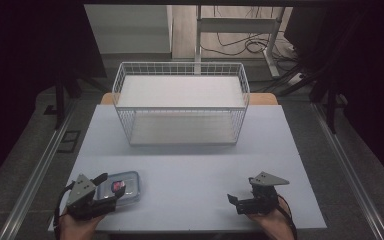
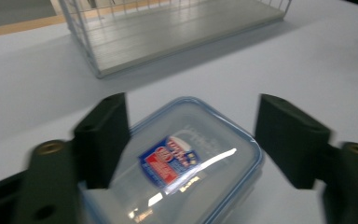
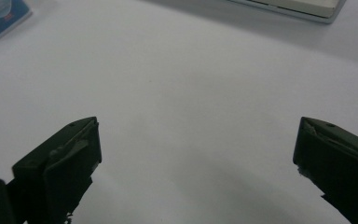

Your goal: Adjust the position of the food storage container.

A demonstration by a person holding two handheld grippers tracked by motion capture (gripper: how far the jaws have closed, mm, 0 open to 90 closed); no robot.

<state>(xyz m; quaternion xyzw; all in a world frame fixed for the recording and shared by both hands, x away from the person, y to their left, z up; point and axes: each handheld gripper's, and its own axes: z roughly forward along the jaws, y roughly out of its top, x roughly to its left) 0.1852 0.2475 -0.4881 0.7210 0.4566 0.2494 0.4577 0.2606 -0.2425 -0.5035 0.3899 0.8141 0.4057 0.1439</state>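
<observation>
step: grasping lidded container [image 2: 186, 163] | L tool [image 2: 191, 140] spread astride it, not pinching | R tool [image 3: 196, 158] spread, idle over tabletop [image 1: 190, 175] | next: likely squeeze, lift twd wire basket [image 1: 180, 102]

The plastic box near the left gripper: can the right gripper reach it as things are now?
Probably yes. Between the right gripper and the box lies only bare table. But the left gripper already has its jaws around the box, one jaw close at its side, so the right could come only from the free side.
</observation>
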